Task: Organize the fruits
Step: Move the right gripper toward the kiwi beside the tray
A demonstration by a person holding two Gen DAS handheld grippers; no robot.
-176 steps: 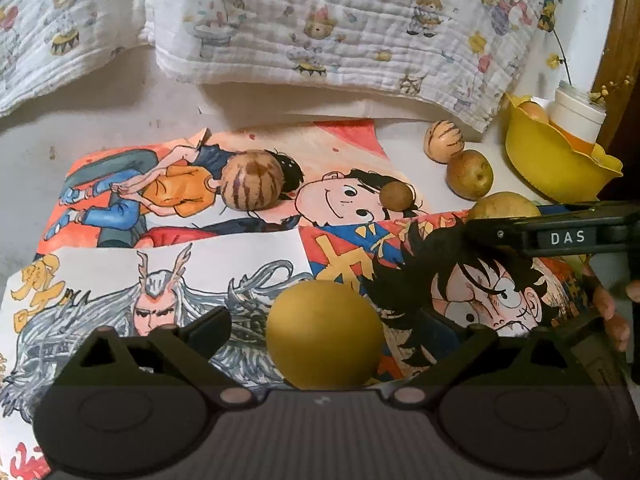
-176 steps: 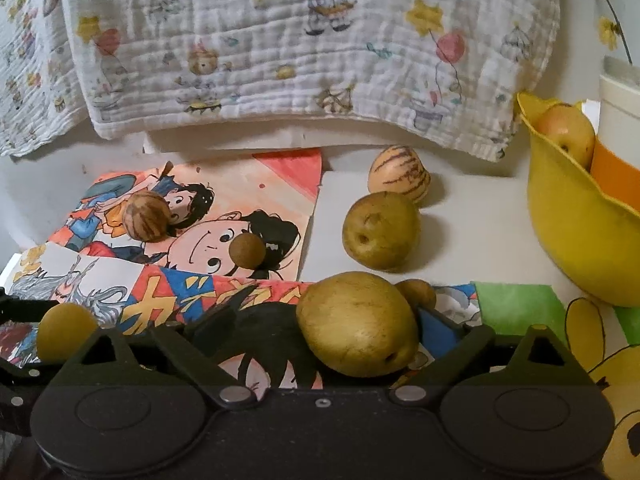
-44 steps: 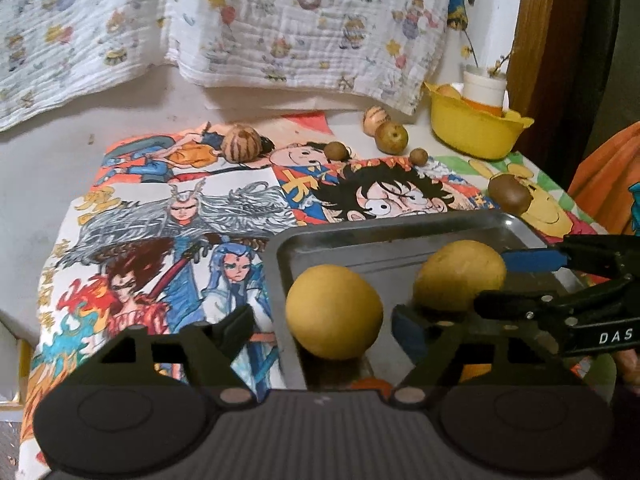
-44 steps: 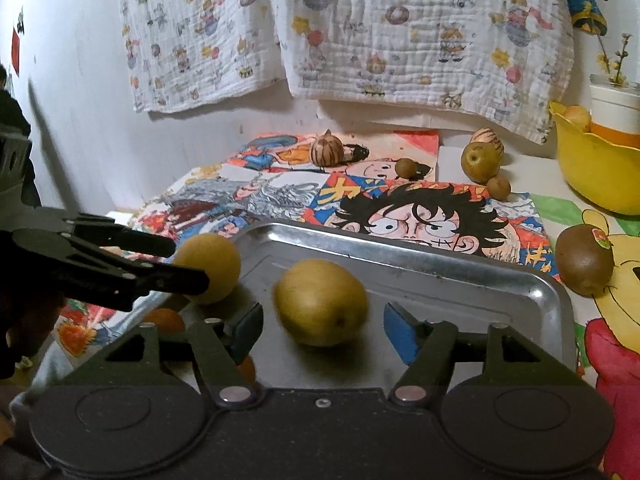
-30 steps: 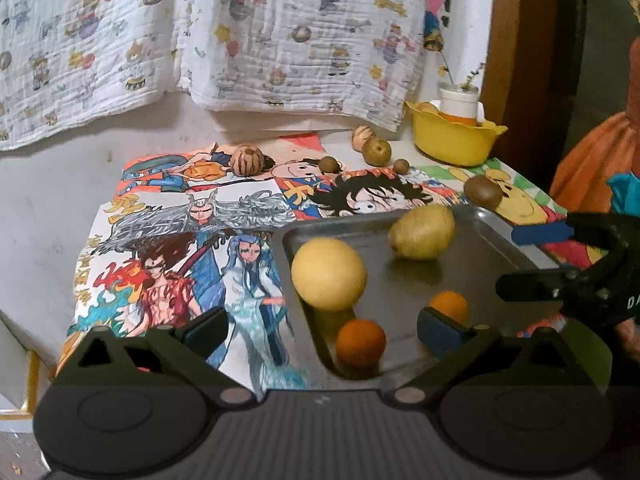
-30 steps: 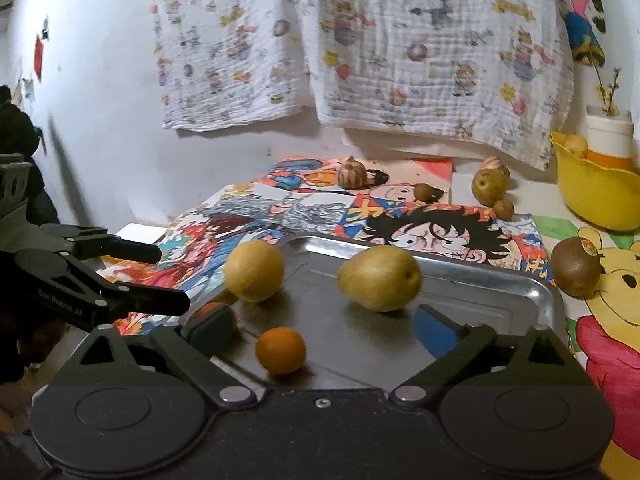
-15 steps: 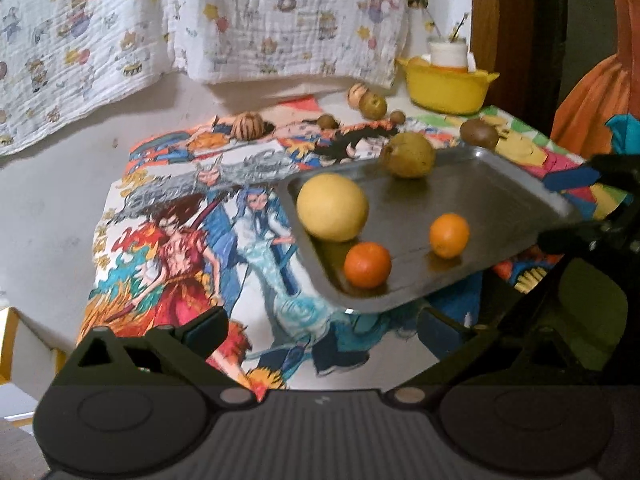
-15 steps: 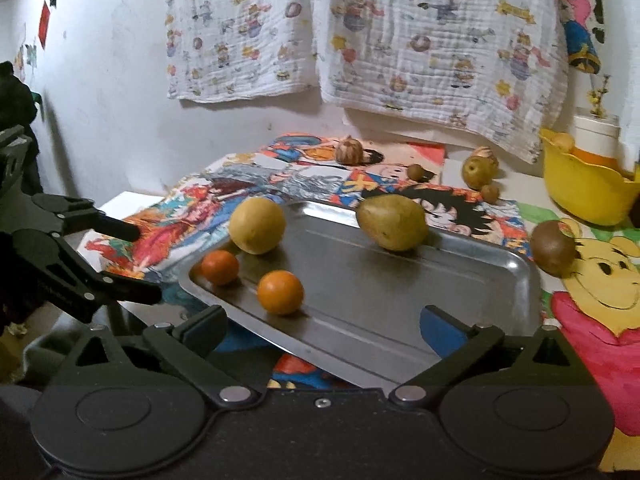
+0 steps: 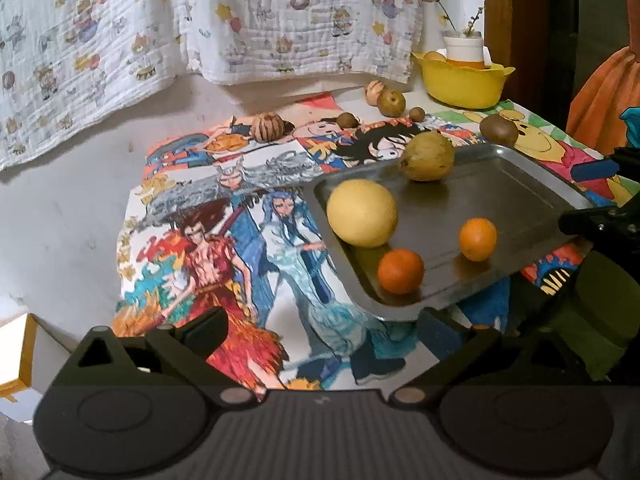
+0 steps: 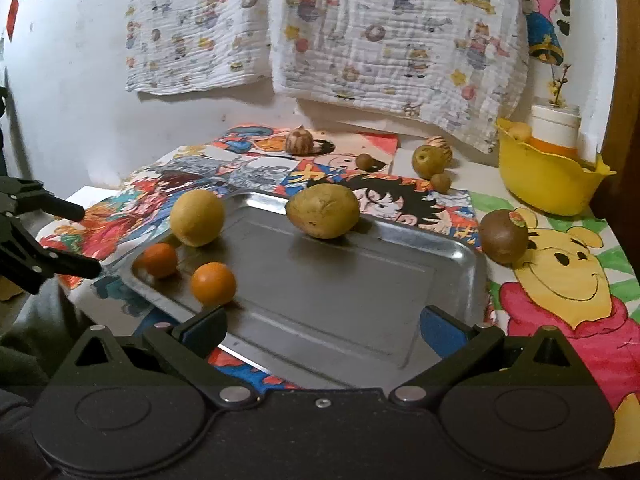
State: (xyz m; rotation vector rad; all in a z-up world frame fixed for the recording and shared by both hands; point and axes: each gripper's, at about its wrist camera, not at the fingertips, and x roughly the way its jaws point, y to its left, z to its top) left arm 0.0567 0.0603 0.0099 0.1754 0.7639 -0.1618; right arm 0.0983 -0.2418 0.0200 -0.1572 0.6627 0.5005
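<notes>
White cloths (image 10: pixel 384 52) with little cartoon prints hang on the wall behind a table (image 10: pixel 460 172) covered in bright cartoon drawings (image 9: pixel 208 264). On the table sits a shiny metal tray (image 10: pixel 360 300), near the front edge. Four fruits are in the tray. One round yellow fruit (image 10: pixel 197 218) is at the tray's far left corner. One green-brown pear (image 10: pixel 323 210) rests by the tray's far edge. Two small oranges (image 10: pixel 213 283) sit near the tray's left edge, close together but not touching. More fruits are out on the table. One brown kiwi (image 10: pixel 503 236) sits just beside the tray's right edge, on a yellow bear drawing. Some small brown fruits (image 10: pixel 429 159) sit near the back edge of the table. One yellow bowl (image 10: pixel 548 184) stands at the back right corner.

Right gripper (image 10: pixel 323 330) has its jaws wide apart over the tray's near edge, having just finished opening, with no fruit between them. Left gripper (image 9: pixel 322 330) also has its jaws apart and holds nothing.
</notes>
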